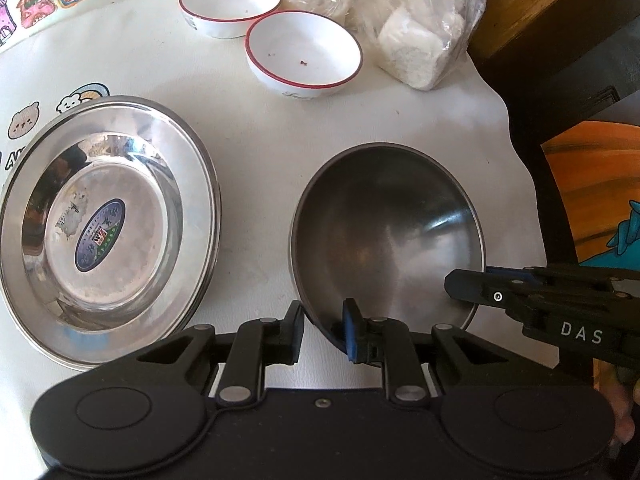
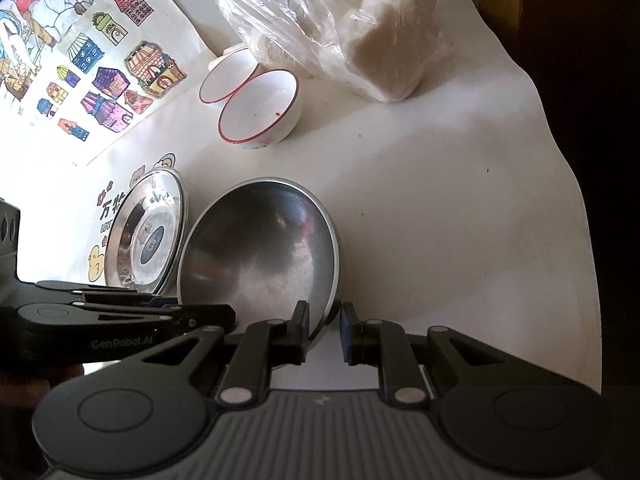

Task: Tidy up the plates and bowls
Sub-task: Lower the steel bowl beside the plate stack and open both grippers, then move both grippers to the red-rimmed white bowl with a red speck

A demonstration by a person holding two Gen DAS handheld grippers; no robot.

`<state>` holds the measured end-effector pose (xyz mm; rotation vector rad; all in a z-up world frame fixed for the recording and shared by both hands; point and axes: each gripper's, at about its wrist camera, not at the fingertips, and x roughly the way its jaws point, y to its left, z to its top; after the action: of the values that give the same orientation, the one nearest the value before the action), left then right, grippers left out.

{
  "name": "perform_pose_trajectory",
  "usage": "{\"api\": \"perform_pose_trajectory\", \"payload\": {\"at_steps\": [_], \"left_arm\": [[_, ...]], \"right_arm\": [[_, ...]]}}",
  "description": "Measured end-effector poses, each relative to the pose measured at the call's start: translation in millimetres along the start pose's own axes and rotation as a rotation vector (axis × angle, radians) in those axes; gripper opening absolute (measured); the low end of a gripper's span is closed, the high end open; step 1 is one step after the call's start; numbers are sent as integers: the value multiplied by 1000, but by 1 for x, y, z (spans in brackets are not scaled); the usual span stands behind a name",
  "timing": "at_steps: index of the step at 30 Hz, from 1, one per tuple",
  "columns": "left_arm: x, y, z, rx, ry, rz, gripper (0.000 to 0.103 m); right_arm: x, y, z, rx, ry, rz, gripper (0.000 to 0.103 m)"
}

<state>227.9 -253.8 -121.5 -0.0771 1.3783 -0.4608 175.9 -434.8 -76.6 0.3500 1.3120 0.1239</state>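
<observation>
A dull steel bowl (image 1: 386, 232) sits on the white tablecloth, also in the right wrist view (image 2: 260, 248). My left gripper (image 1: 323, 330) straddles its near rim, jaws apart with a gap on both sides. My right gripper (image 2: 324, 330) straddles the rim on the bowl's right side, jaws also apart; it shows in the left wrist view (image 1: 476, 284). A shiny steel plate (image 1: 108, 224) with a blue sticker lies left of the bowl (image 2: 146, 236). Two white red-rimmed bowls (image 1: 304, 54) (image 1: 229, 2) stand at the back (image 2: 260, 106).
A clear plastic bag of white buns (image 1: 400, 16) lies at the back right (image 2: 340, 24). Colourful drawings (image 2: 80, 60) cover the cloth at the left. The table edge (image 1: 524, 184) runs down the right side, with dark wooden furniture (image 1: 560, 12) beyond.
</observation>
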Motion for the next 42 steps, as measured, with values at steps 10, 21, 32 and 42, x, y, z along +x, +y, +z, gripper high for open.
{"api": "perform_pose_trajectory", "payload": {"at_steps": [10, 21, 32, 42], "left_arm": [[-18, 3, 0, 6, -24, 20, 28], [-56, 17, 14, -35, -165, 114, 76], [-68, 29, 44, -77, -286, 153, 102], [-55, 37, 80, -85, -328, 198, 102]], "right_arm": [[-5, -5, -1, 29, -21, -11, 21], [-20, -13, 1, 68, -105, -65, 34], [-23, -20, 14, 132, -171, -95, 98], [-14, -22, 38, 145, -218, -115, 103]]}}
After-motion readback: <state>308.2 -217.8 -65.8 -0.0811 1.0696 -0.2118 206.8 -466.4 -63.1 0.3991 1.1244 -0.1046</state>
